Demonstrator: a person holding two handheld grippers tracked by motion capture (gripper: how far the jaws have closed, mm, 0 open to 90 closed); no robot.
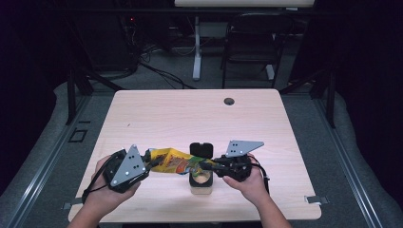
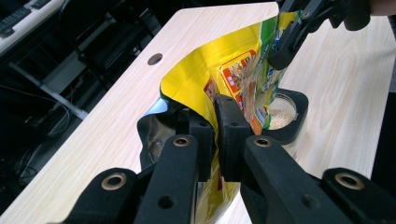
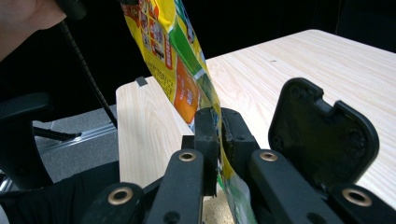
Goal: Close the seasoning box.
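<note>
A yellow printed food bag (image 1: 173, 161) hangs stretched between my two grippers, just above the table (image 1: 190, 114). My left gripper (image 1: 151, 164) is shut on one end of the bag (image 2: 219, 60); its pads (image 2: 231, 135) pinch the foil. My right gripper (image 1: 204, 166) is shut on the other end, with the bag (image 3: 173, 51) clamped between its jaws. Below the bag stands a small container (image 1: 200, 184) with pale grains (image 2: 281, 119) inside and its black hinged lid (image 3: 322, 135) flipped up. The bag's end near the right gripper (image 2: 280, 51) hangs over the container's mouth.
A round cable hole (image 1: 229, 101) sits near the table's far edge. Beyond the table stand a dark chair (image 1: 252, 42) and a white desk leg (image 1: 196, 47). The person's hands hold both grippers near the front edge.
</note>
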